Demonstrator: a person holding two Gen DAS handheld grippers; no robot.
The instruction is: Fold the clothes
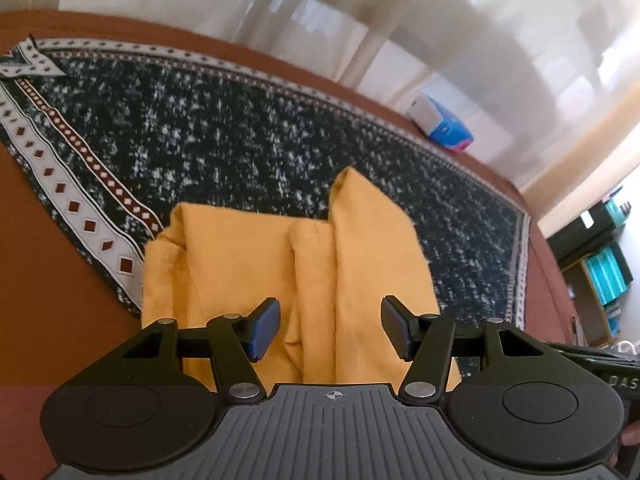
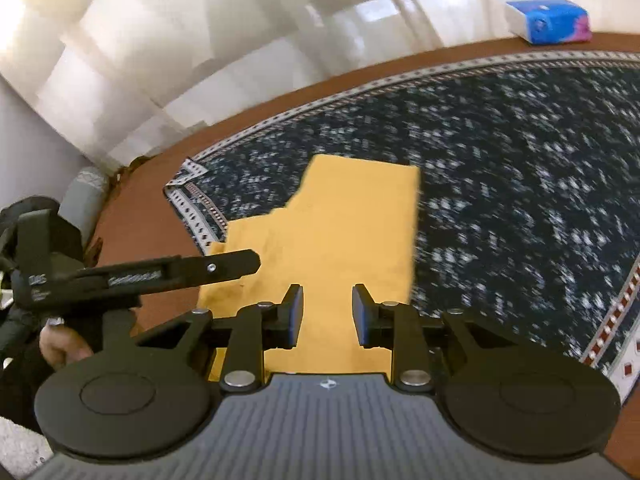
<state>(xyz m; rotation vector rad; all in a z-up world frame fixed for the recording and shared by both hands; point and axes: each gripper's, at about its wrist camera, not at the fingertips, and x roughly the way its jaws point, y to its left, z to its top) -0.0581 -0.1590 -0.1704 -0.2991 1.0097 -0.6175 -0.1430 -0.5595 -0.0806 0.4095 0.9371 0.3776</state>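
A mustard-yellow garment (image 1: 280, 272) lies partly folded on a dark speckled cloth (image 1: 224, 136), with raised folds running away from me. My left gripper (image 1: 330, 330) hovers over its near edge, jaws wide apart and empty. In the right wrist view the same yellow garment (image 2: 340, 232) looks flat, with a stepped far edge. My right gripper (image 2: 327, 316) is above its near part, jaws apart and empty. The left gripper (image 2: 240, 266) shows side-on at the left, over the garment's left edge; its jaws cannot be judged there.
The speckled cloth (image 2: 520, 184) has a white and red patterned border (image 1: 80, 216) and covers a brown table (image 1: 48, 288). A blue and white tissue pack (image 2: 548, 20) sits at the table's far edge. Shelves with teal items (image 1: 604, 276) stand at right.
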